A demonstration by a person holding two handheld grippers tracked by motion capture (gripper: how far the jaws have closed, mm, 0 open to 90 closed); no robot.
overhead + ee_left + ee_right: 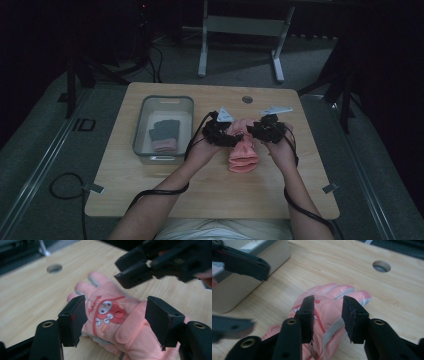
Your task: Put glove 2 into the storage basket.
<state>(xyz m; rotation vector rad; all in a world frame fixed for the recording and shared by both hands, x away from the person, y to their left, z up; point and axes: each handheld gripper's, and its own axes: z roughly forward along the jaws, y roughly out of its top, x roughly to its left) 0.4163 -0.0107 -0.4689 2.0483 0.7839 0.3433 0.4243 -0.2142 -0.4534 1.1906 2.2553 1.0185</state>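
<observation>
A pink glove (pixel 243 148) with a red cartoon patch lies flat on the wooden table, fingers pointing away from the person. My left gripper (pixel 223 134) hovers at its left side and my right gripper (pixel 264 131) at its right. In the left gripper view the pink glove (pixel 110 315) shows between the wide-apart jaws of the left gripper (pixel 117 320), which is open. In the right gripper view the right gripper (pixel 328 308) stands open over the fingers of the glove (pixel 332 302). Neither gripper pinches the fabric.
A grey bin (pixel 142 130) stands on the left half of the table with a grey-and-pink glove (pixel 165 134) inside; the bin (pixel 249 277) is close to the left gripper. A round cable hole (pixel 247 99) lies beyond the glove. Cables trail from both grippers toward the person.
</observation>
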